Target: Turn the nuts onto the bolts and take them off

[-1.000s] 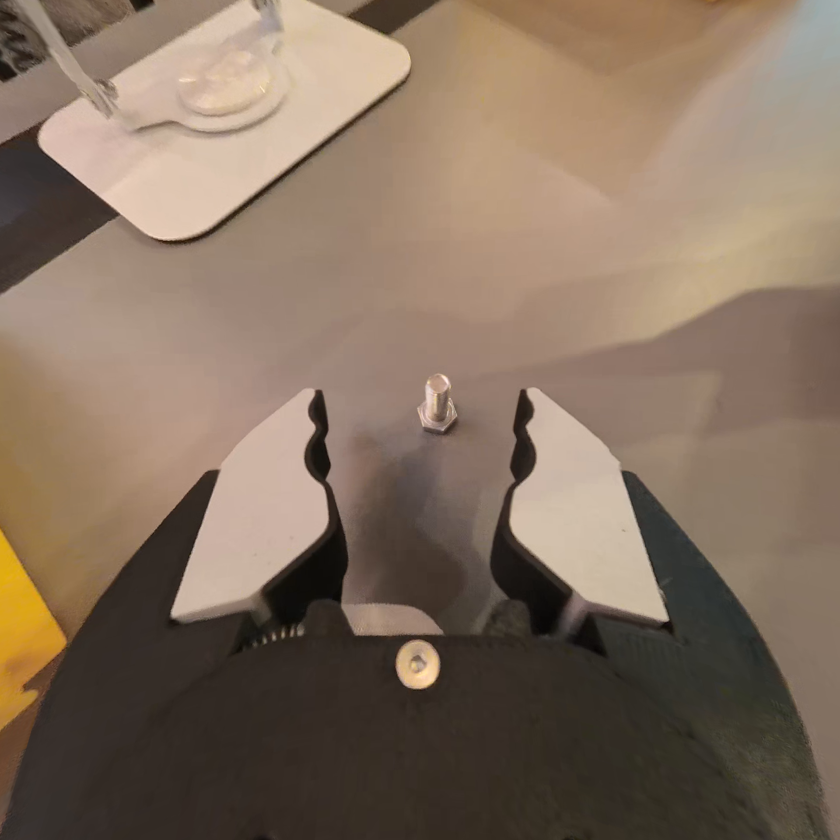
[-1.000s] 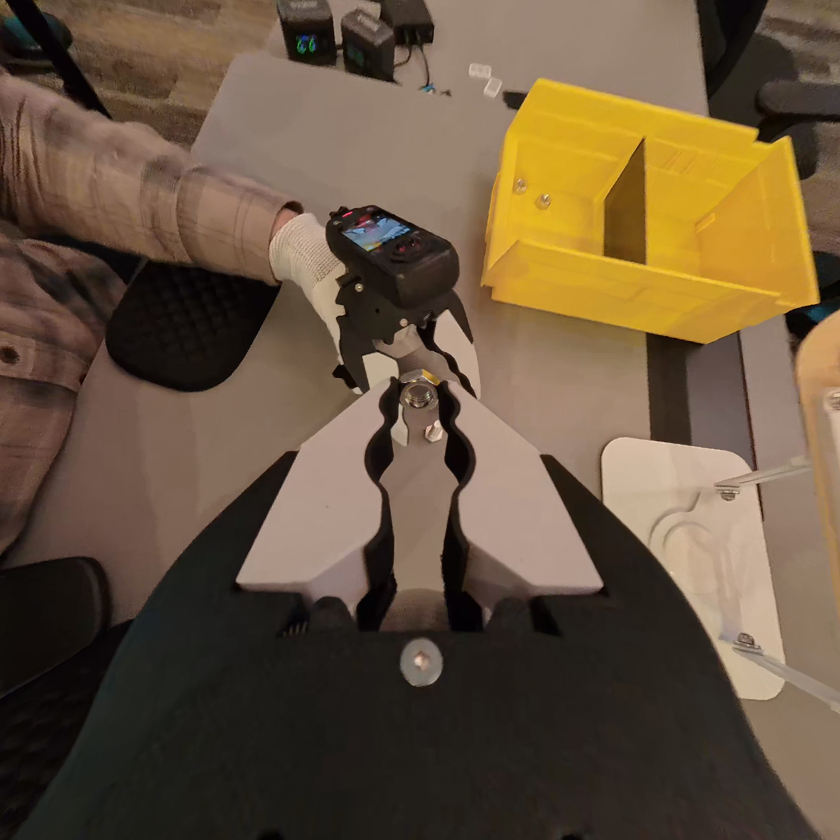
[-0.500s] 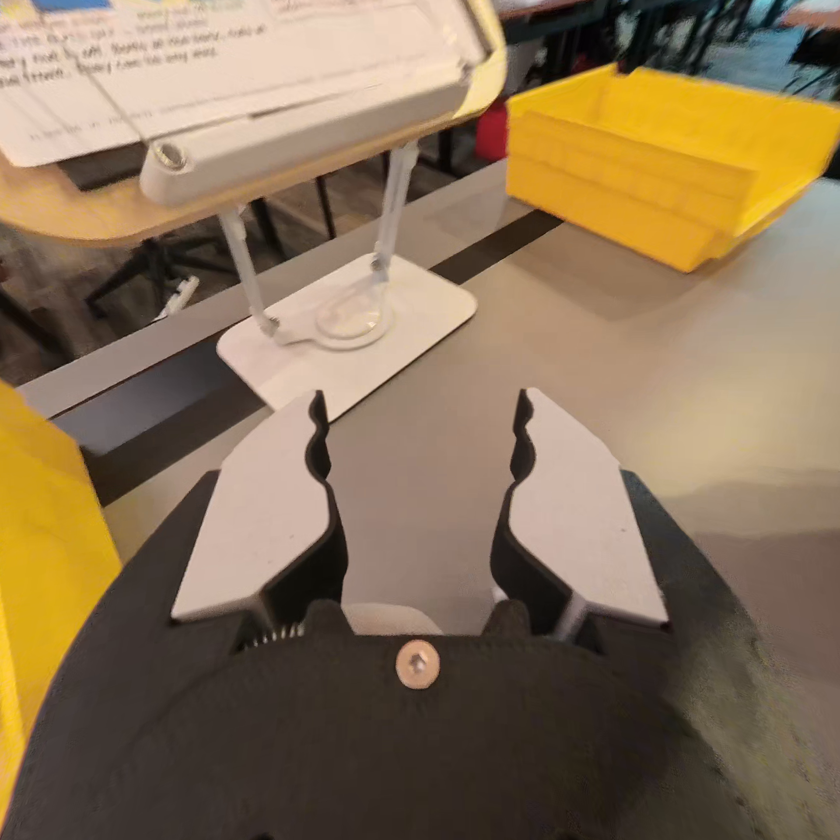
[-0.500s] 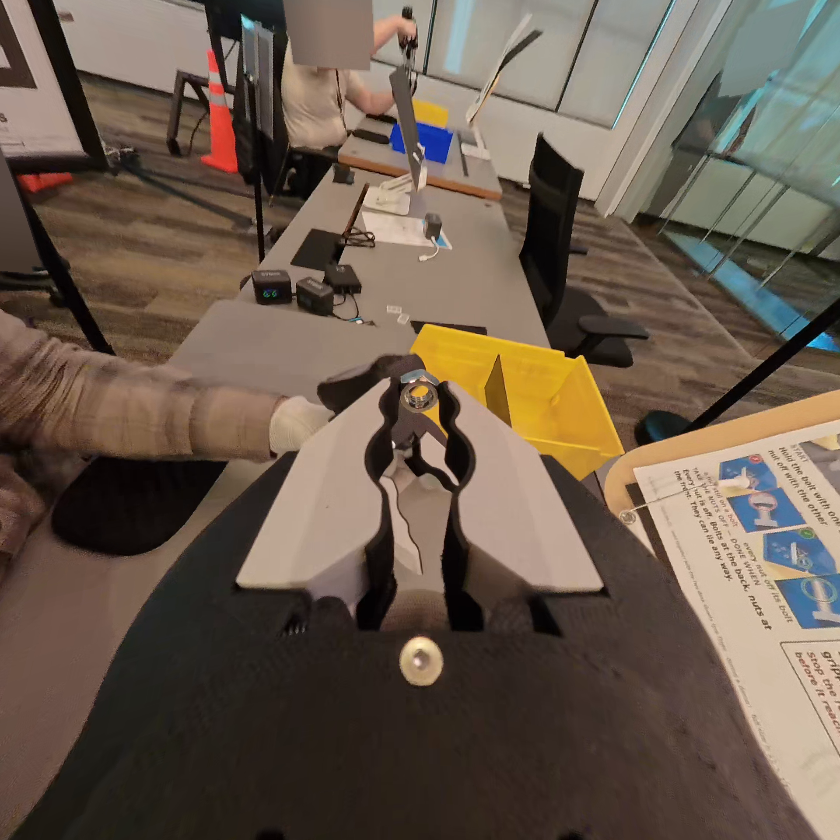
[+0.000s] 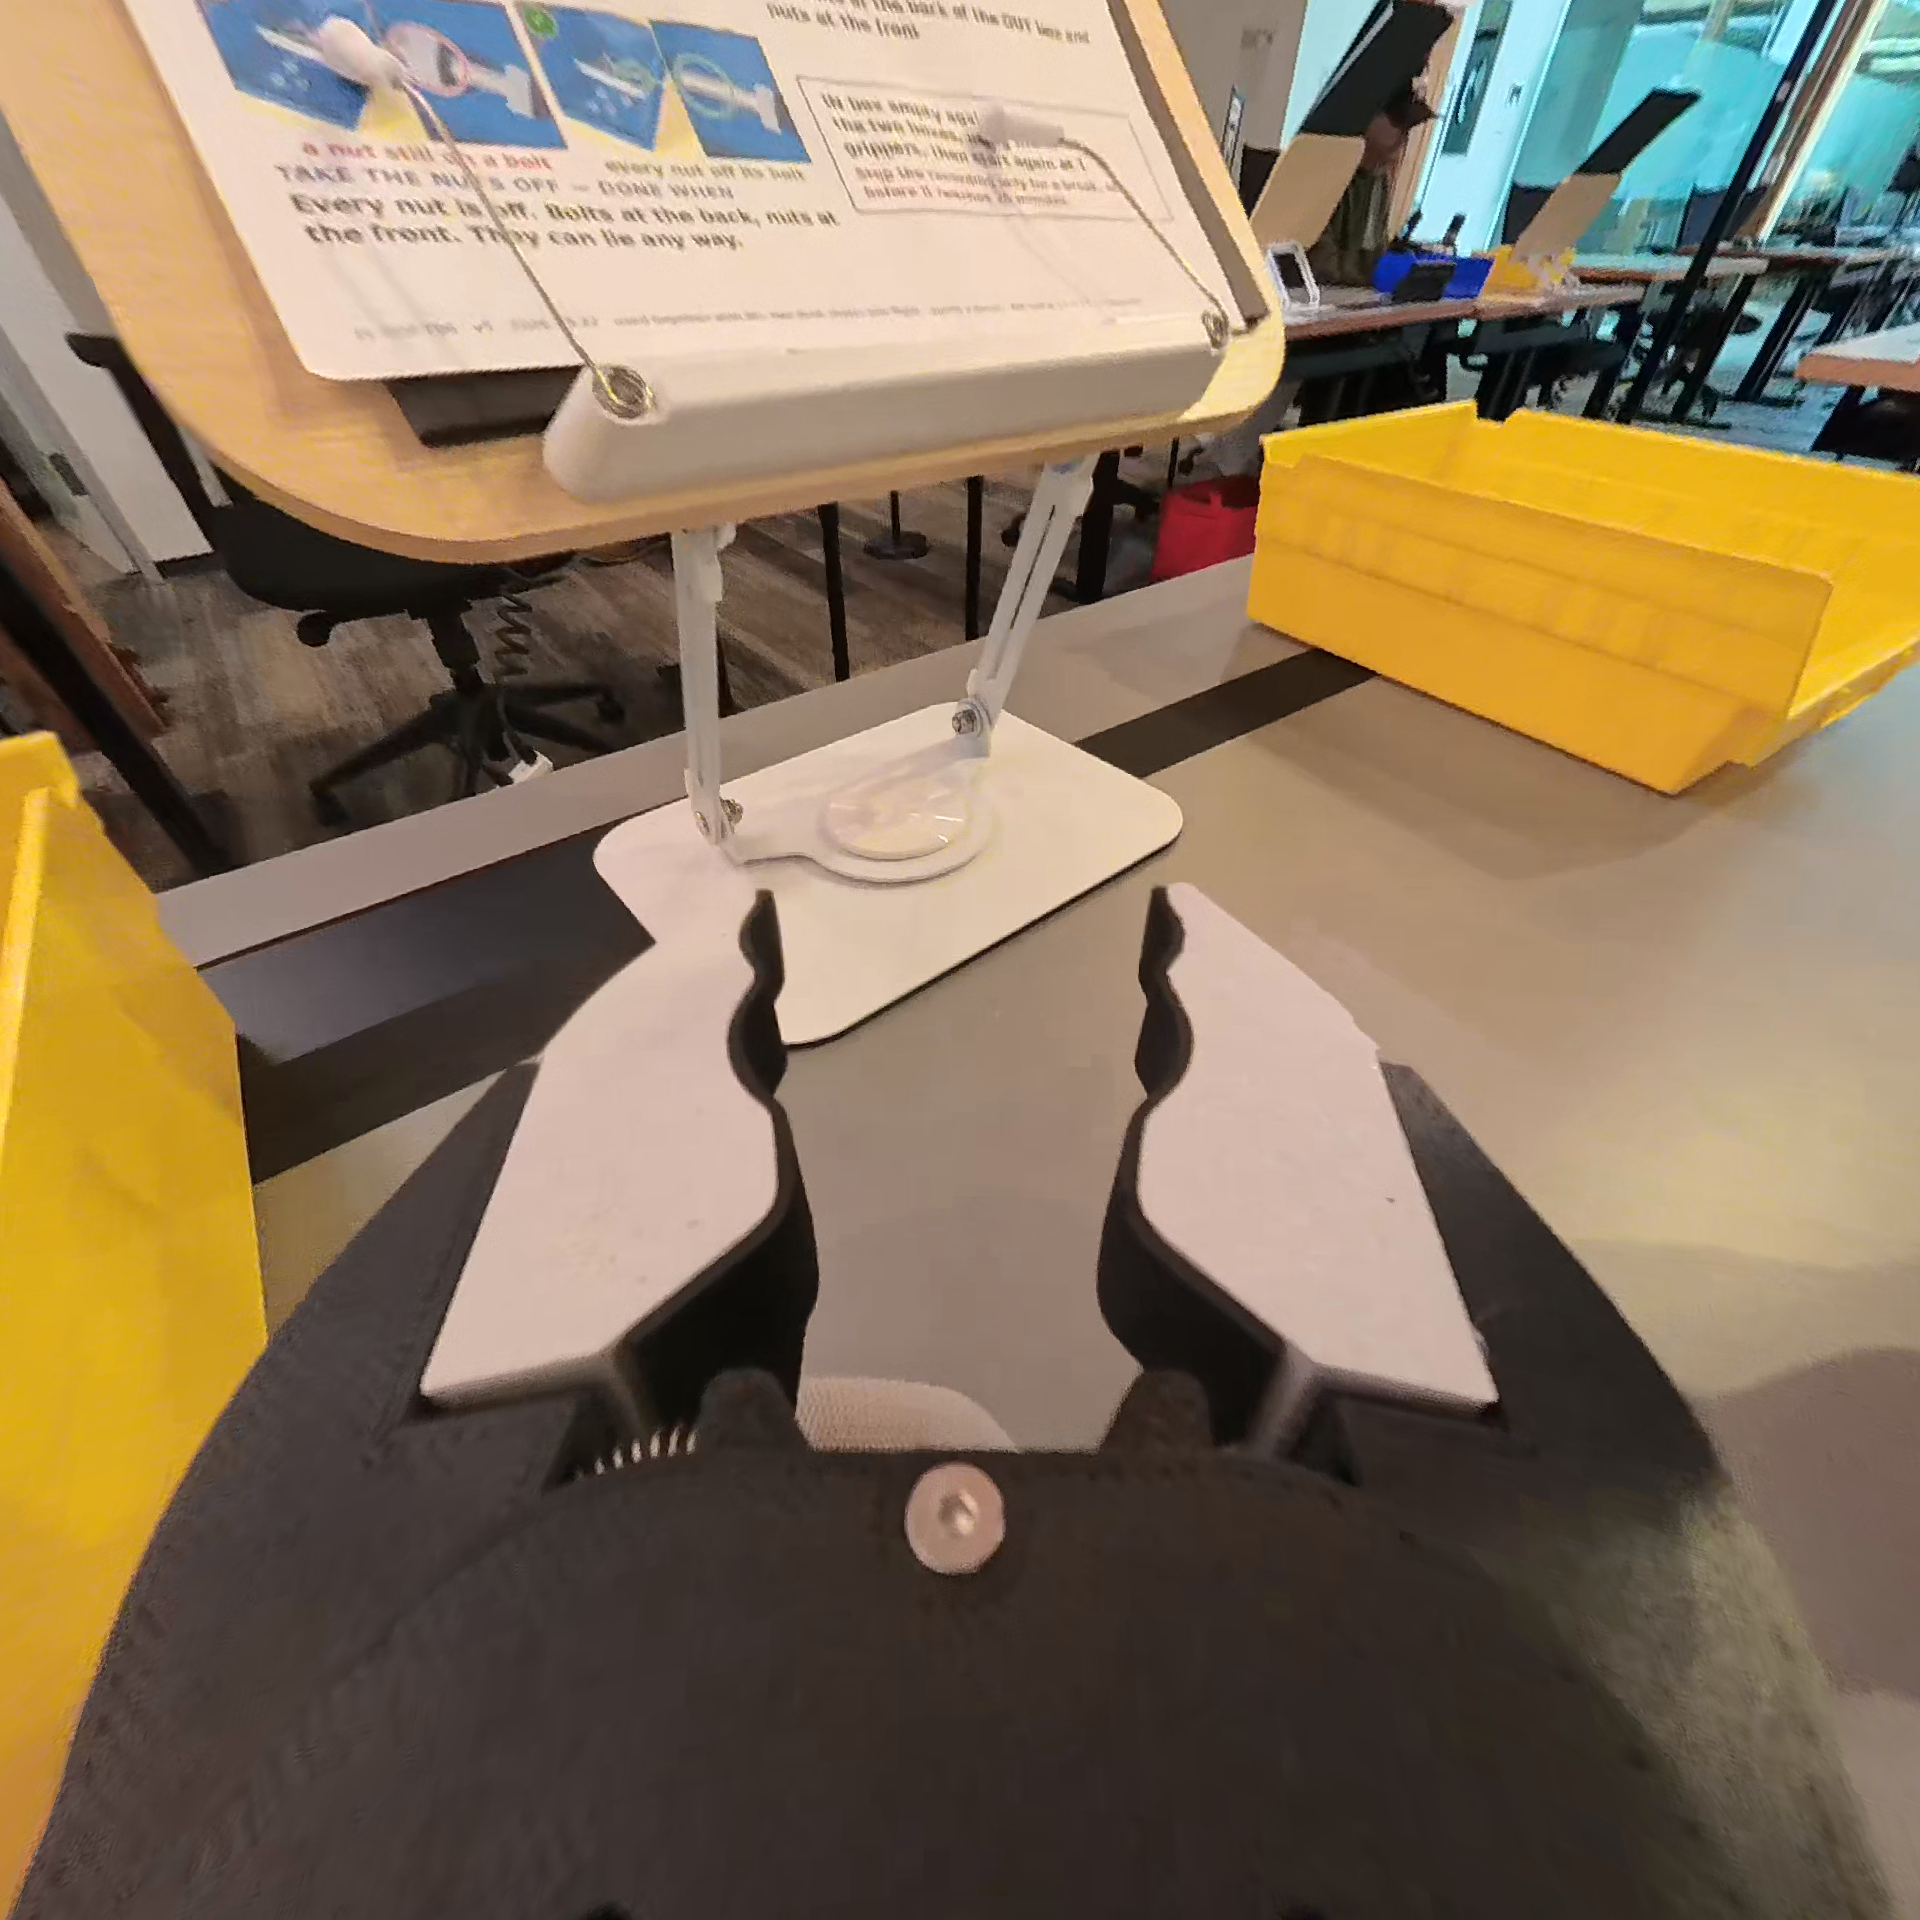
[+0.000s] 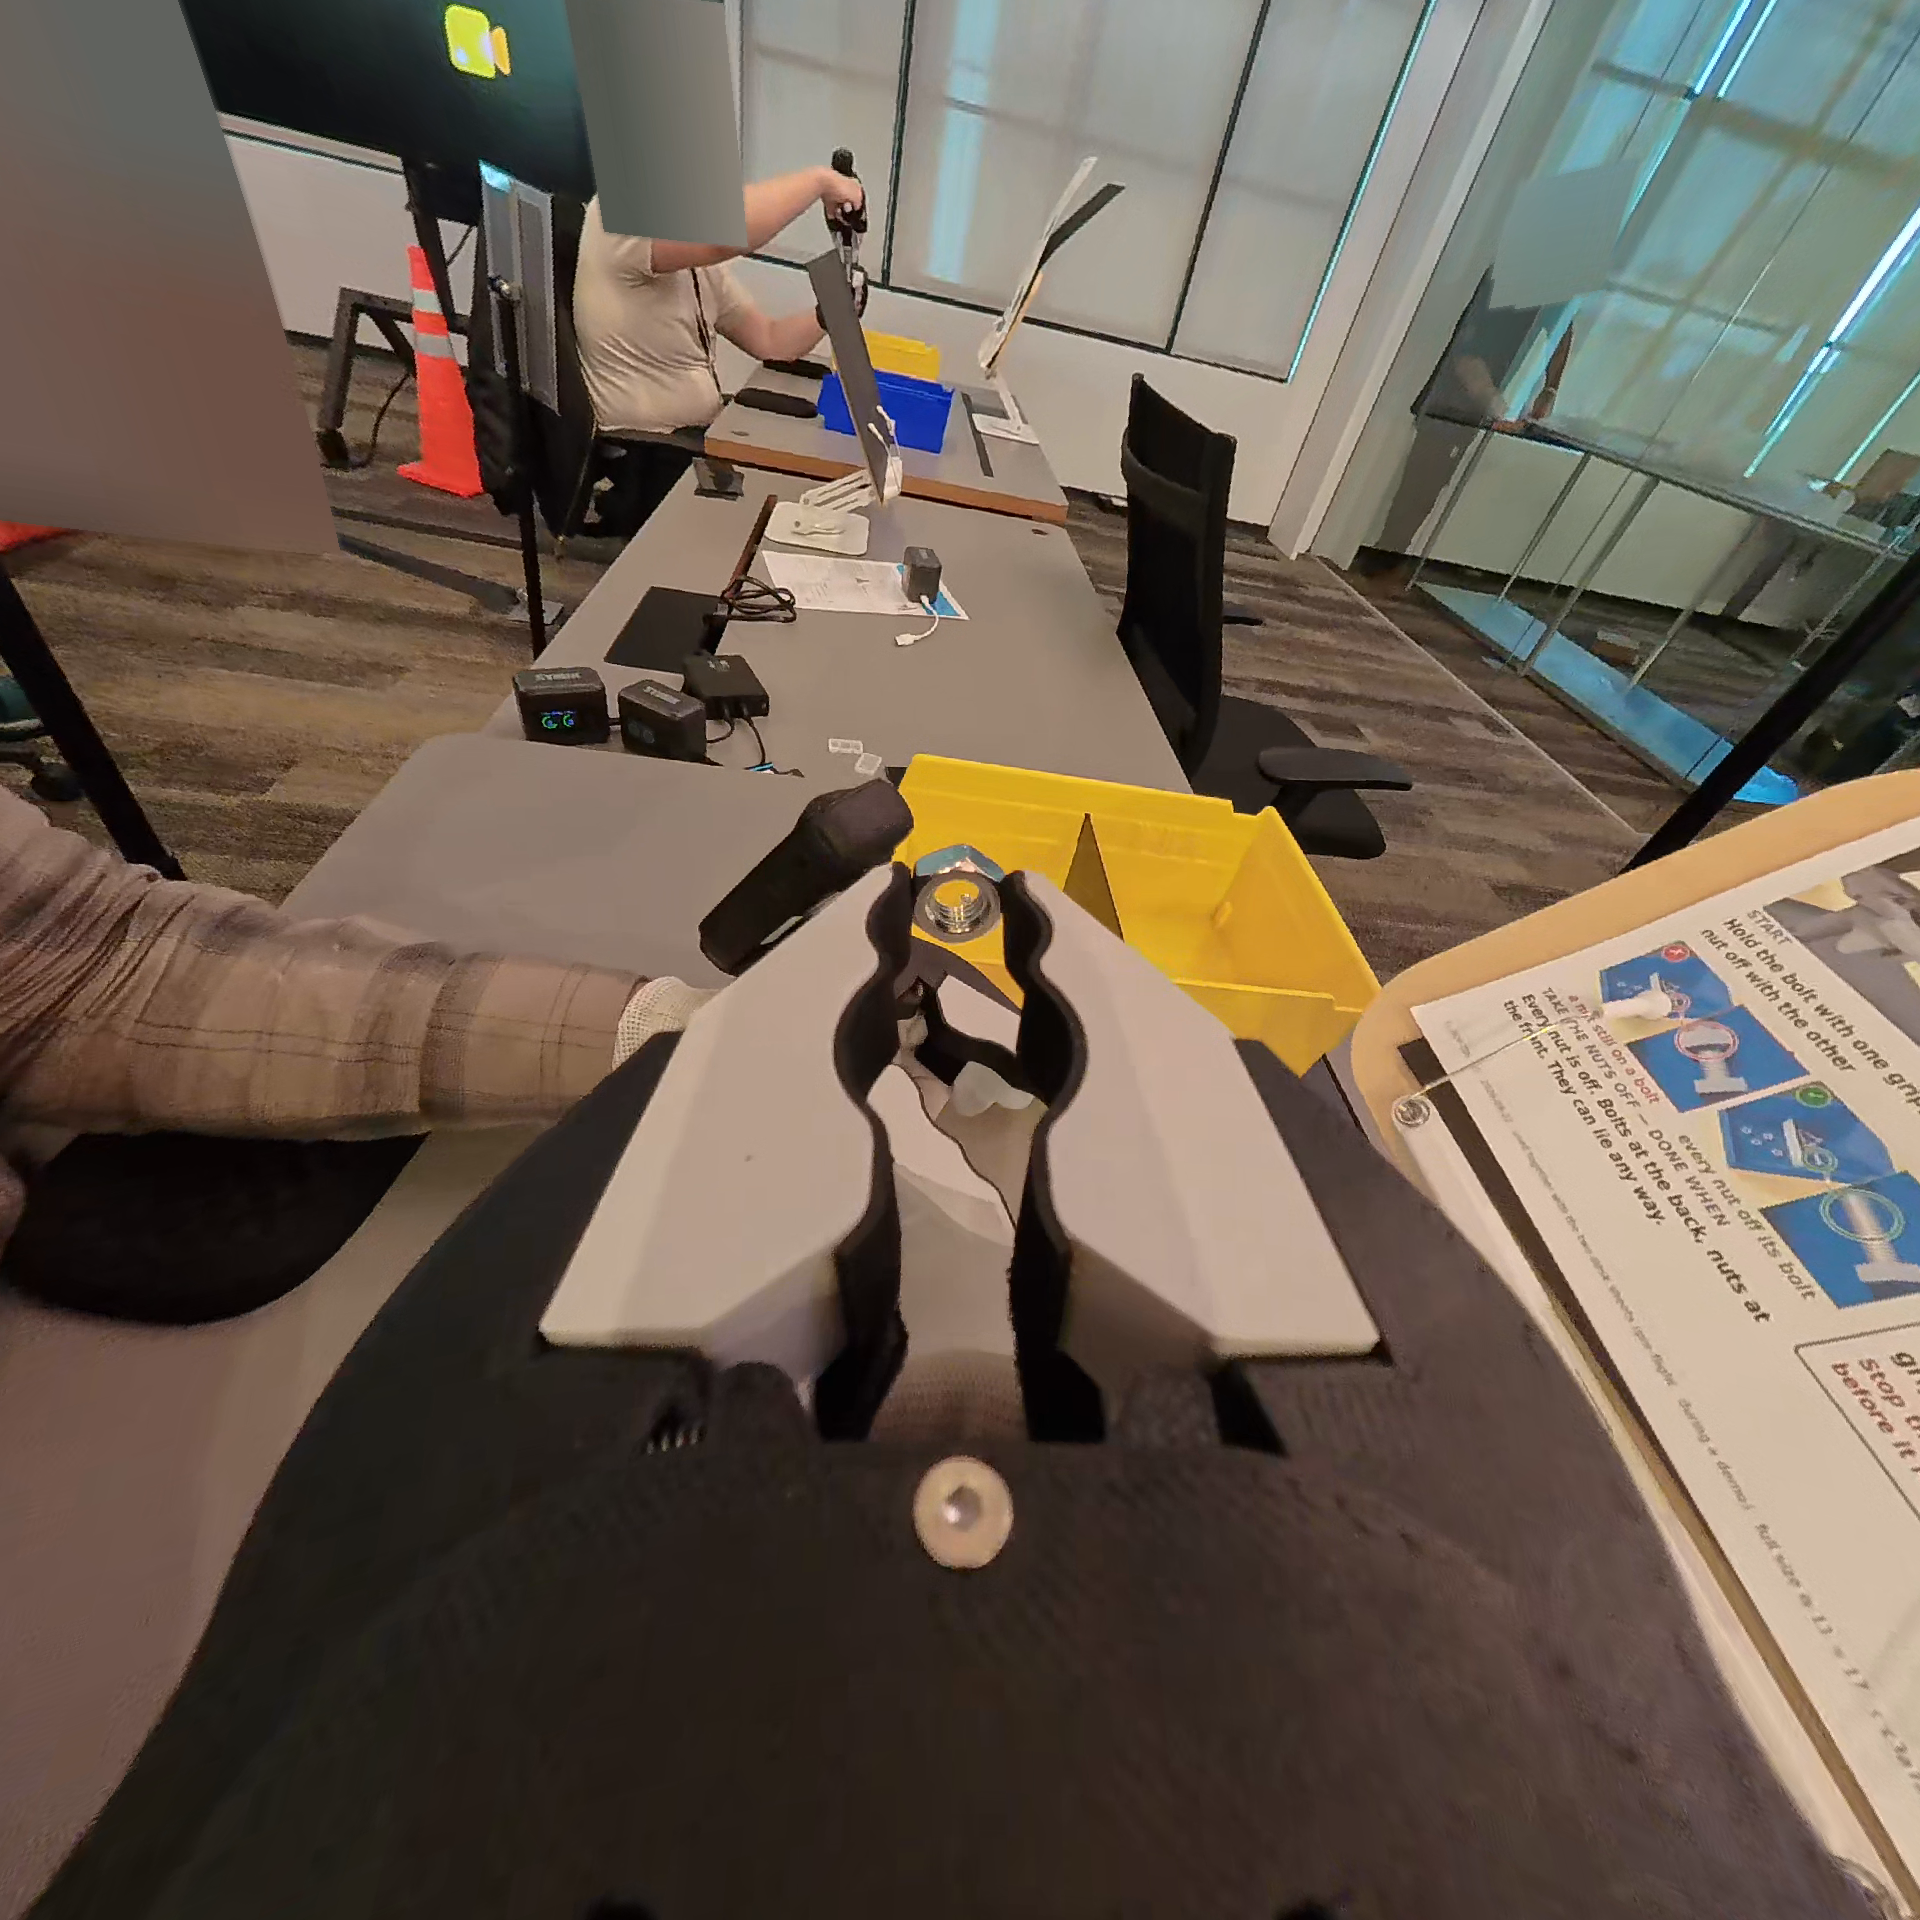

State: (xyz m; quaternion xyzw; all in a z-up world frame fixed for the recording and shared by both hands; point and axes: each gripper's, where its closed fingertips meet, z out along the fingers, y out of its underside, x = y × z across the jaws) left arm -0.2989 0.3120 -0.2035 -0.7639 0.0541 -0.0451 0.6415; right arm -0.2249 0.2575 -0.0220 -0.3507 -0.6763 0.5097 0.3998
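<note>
My right gripper (image 6: 958, 902) is shut on a silver hex nut (image 6: 956, 899), held at the fingertips well above the grey table (image 6: 540, 842). My left gripper (image 5: 961, 914) is open and empty, raised over the table (image 5: 1507, 997) and pointing at the white base of a document stand (image 5: 894, 894). The left gripper also shows in the right wrist view (image 6: 966, 1049), just behind and below the nut, partly hidden by my right fingers. No bolt is in view.
A yellow divided bin (image 6: 1174, 904) stands behind the nut; it also shows in the left wrist view (image 5: 1579, 623). Another yellow bin (image 5: 94, 1195) is at the left edge. An instruction sheet on the wooden stand (image 5: 675, 239) overhangs the table. A sleeved arm (image 6: 312, 1039) reaches from the left. My hands' fingertips stand some 20 cm from each other.
Both grippers have lifted and tilted up from the table. The bolt that stood between the left fingers has dropped out of view. The right gripper still holds the nut.
</note>
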